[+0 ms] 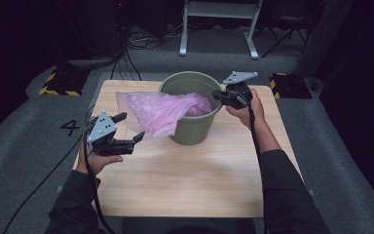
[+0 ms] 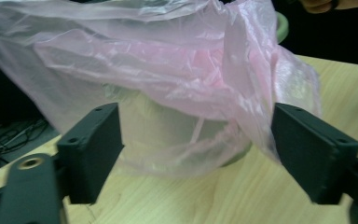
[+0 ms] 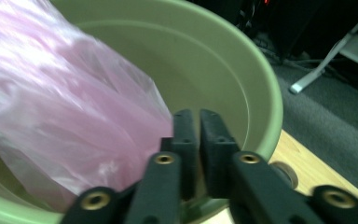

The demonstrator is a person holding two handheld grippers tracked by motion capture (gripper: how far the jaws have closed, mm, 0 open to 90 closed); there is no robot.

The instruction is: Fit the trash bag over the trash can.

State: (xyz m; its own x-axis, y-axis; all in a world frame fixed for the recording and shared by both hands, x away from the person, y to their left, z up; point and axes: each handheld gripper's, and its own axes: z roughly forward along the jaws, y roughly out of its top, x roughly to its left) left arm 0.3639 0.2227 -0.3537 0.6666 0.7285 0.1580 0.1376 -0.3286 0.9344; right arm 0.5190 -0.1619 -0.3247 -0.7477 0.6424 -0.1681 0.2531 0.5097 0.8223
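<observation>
A green bucket [image 1: 192, 129] stands at the far middle of the wooden table [image 1: 185, 180]. A thin pink plastic bag [image 1: 156, 112] lies partly inside it and spills over its left rim onto the table. At the bucket's right rim my right gripper [image 1: 215, 94] is shut. In the right gripper view the bag's [image 3: 51, 107] edge runs straight into the right gripper [image 3: 195, 116], over the inside of the bucket [image 3: 242, 70]. My left gripper [image 1: 130, 126] is open just left of the bag's hanging end. In the left gripper view the left gripper [image 2: 196, 149] faces the bag [image 2: 168, 60], not touching it.
The near half of the table is bare wood. Grey carpet surrounds the table. A white metal frame [image 1: 219, 24], cables and yellow-black striped feet [image 1: 58, 83] stand on the floor behind it.
</observation>
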